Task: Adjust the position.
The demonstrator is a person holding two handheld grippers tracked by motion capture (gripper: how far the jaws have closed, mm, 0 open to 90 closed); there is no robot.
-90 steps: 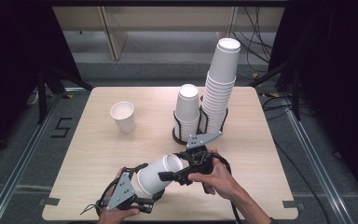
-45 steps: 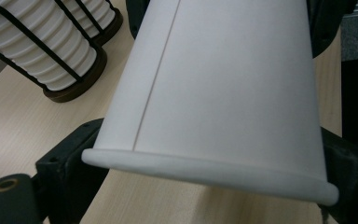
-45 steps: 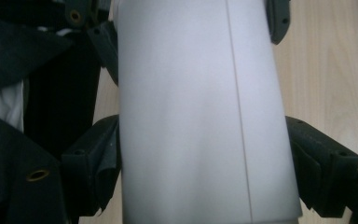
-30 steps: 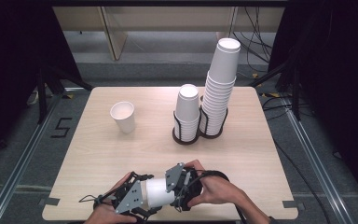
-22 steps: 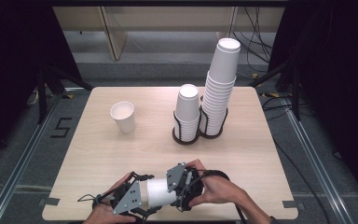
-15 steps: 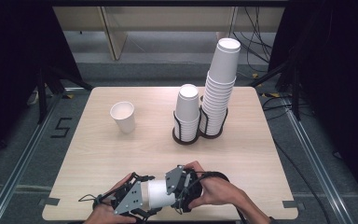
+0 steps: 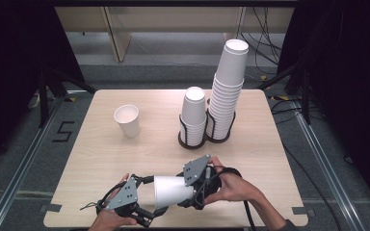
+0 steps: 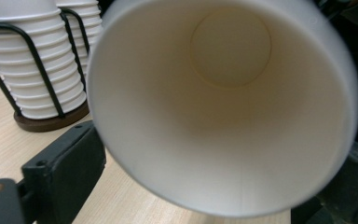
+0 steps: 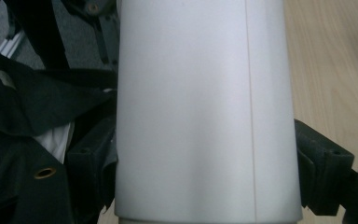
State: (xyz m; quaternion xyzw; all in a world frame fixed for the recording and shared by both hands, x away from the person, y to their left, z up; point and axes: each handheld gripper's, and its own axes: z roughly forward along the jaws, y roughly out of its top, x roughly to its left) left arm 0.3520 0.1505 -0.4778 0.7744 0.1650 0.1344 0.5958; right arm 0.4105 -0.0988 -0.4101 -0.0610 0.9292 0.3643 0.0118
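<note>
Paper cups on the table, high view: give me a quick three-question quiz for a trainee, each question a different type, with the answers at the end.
1. Multiple choice: seen from the high view, the taller stack stands where relative to the shorter stack? A) to its left B) to its right C) in front of it
2. True or false: the lone cup on the table stands upright with its mouth up.
3. Short answer: what do the jaws of the right gripper clamp?

Key: 1. B. 2. True. 3. A white paper cup, held on its side.
</note>
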